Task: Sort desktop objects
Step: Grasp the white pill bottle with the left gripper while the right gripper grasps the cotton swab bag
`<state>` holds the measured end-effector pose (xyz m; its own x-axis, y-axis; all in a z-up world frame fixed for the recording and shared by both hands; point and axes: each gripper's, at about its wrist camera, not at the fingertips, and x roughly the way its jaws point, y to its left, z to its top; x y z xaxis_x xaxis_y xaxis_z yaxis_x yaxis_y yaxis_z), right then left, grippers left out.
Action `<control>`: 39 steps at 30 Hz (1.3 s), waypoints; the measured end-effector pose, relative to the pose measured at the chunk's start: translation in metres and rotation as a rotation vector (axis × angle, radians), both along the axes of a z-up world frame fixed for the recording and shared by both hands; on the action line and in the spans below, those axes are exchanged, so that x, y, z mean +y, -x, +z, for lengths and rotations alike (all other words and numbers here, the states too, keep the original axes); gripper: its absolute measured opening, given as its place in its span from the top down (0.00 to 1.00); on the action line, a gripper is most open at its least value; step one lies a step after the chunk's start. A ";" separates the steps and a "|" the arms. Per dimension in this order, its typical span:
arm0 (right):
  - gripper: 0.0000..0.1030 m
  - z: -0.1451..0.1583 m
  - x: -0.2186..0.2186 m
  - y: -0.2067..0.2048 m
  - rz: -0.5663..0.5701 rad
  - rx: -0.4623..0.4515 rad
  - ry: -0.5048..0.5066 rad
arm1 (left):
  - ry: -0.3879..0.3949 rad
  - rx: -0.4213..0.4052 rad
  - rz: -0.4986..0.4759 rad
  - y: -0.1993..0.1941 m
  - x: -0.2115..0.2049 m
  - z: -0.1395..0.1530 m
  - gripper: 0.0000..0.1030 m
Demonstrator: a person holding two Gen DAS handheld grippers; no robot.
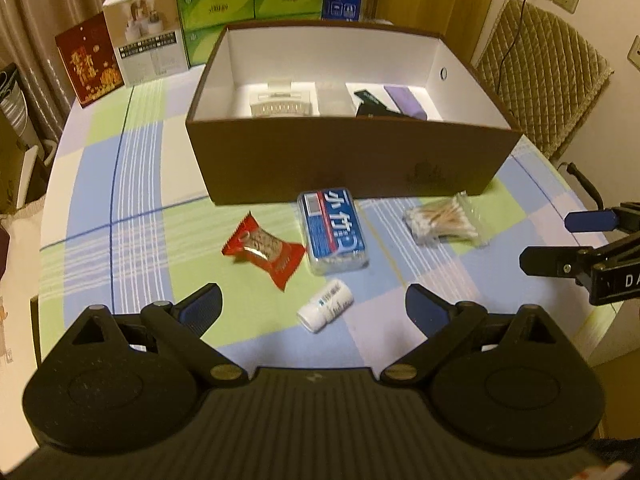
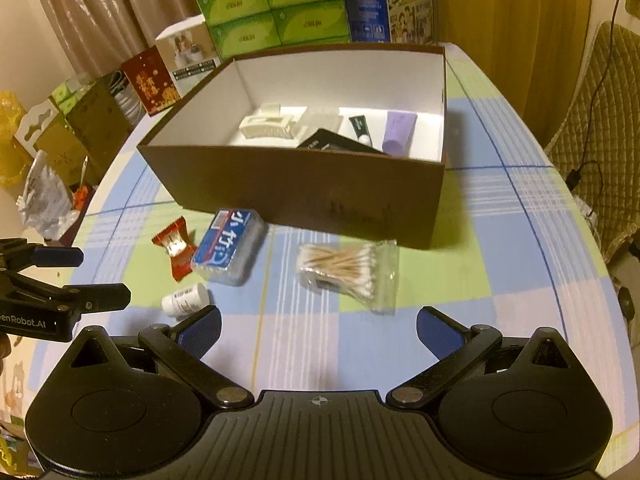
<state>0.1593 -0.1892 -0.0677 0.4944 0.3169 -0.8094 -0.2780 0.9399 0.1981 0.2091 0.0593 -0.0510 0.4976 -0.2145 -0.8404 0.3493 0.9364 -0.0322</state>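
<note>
Still loose: 4 items before brown box [image 1: 352, 160], left gripper [image 1: 314, 310] agape.

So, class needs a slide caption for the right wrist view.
Open right gripper faces a cotton swab bag before the brown box.

Your tablecloth [image 1: 132, 184] is checked in pale blue, lime green, lilac and white, crossed by thin dark-blue and white stripes. The box [image 1: 344, 160] is brown outside, white inside. In it you see a cream clip [image 2: 266, 126], a black tube [image 2: 360, 126] and a lilac tube [image 2: 398, 132]. In front: a red snack wrapper [image 1: 264, 250], a blue-and-white labelled case [image 1: 334, 232], a white bottle [image 1: 326, 310], tan-and-white cotton swabs [image 2: 346, 268]. Both grippers are black with blue pads [image 1: 200, 308]. Behind, you have green cartons [image 1: 248, 0].
</note>
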 end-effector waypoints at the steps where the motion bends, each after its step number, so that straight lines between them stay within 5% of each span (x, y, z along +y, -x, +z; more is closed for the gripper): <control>1: 0.02 -0.002 -0.001 0.000 0.000 0.004 -0.001 | 0.000 0.004 0.001 0.000 0.000 -0.002 0.06; 19: 0.02 -0.026 -0.008 -0.006 -0.019 0.041 0.024 | -0.025 0.008 -0.008 0.001 -0.002 -0.021 0.07; 39: 0.02 -0.049 -0.027 -0.018 -0.067 0.085 0.044 | -0.056 0.020 -0.144 -0.024 -0.016 -0.064 0.30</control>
